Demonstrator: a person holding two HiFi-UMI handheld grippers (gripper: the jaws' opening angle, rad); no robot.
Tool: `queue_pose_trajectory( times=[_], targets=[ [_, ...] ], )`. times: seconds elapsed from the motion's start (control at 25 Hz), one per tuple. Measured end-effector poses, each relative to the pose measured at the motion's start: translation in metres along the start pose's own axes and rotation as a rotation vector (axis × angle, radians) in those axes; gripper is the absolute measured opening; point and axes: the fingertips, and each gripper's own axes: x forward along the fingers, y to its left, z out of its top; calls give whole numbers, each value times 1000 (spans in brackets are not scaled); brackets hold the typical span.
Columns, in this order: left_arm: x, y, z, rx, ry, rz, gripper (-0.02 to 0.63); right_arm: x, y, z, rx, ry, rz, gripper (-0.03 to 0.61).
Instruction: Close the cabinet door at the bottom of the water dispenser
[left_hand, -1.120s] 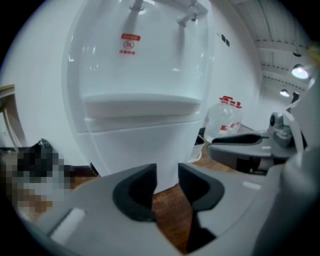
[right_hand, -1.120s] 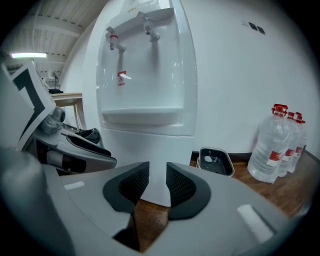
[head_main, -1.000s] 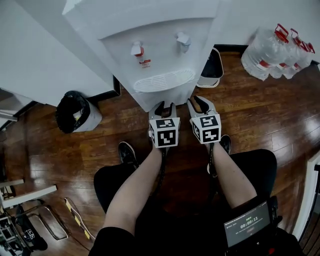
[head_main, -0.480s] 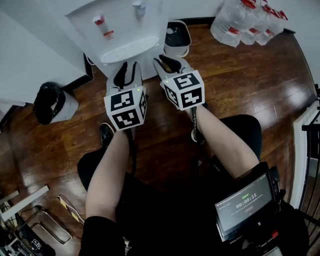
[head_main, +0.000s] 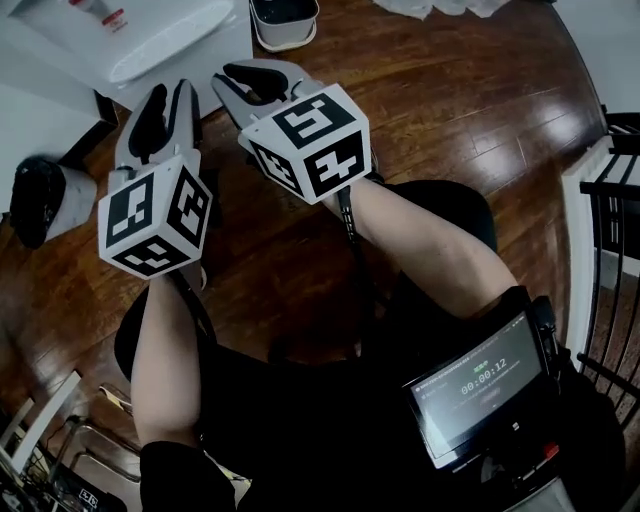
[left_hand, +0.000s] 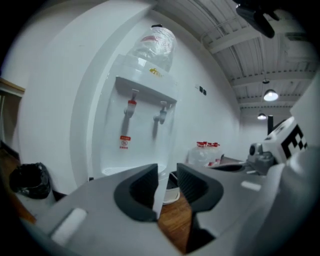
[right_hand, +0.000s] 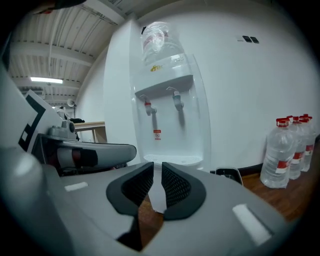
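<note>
The white water dispenser (head_main: 150, 40) stands at the head view's top left; only its drip tray and front edge show there. In the left gripper view the water dispenser (left_hand: 145, 125) shows two taps and a bottle on top; the right gripper view shows the same water dispenser (right_hand: 170, 125). Its bottom cabinet door is hidden behind the jaws in both. My left gripper (head_main: 168, 92) is raised, level and open with nothing between its jaws, as the left gripper (left_hand: 167, 176) shows close up. My right gripper (head_main: 235, 80) is beside it; the right gripper (right_hand: 156, 174) has its jaws closing to a narrow gap with nothing between them.
A black-bagged bin (head_main: 35, 195) stands left of the dispenser and a small white bin (head_main: 283, 18) right of it. Large water bottles (right_hand: 290, 150) stand by the wall further right. A timer screen (head_main: 475, 395) hangs at my waist; a railing (head_main: 610, 200) runs along the right.
Both grippers have risen and come closer to the head camera. The dispenser has slid toward the head view's top left. The right jaws have narrowed.
</note>
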Motion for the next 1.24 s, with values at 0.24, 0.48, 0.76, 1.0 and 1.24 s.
queue_pose_trajectory(
  times=[0.24, 0.48, 0.76, 1.0, 1.24],
  targets=[
    [-26, -26, 23, 58, -97, -8, 137, -41, 8, 34, -17, -147, 25, 5],
    [-26, -32, 30, 145, -136, -60, 137, -41, 7, 44, -34, -154, 31, 5],
    [-26, -33, 24, 107, -91, -72, 138, -40, 3, 45, -44, -144, -4, 5],
    [-24, -37, 17, 126, -67, -87, 137, -38, 0, 37, -27, -122, -23, 5],
    [-23, -40, 10, 131, -58, -96, 137, -38, -2, 34, -16, -116, -34, 5]
  ],
)
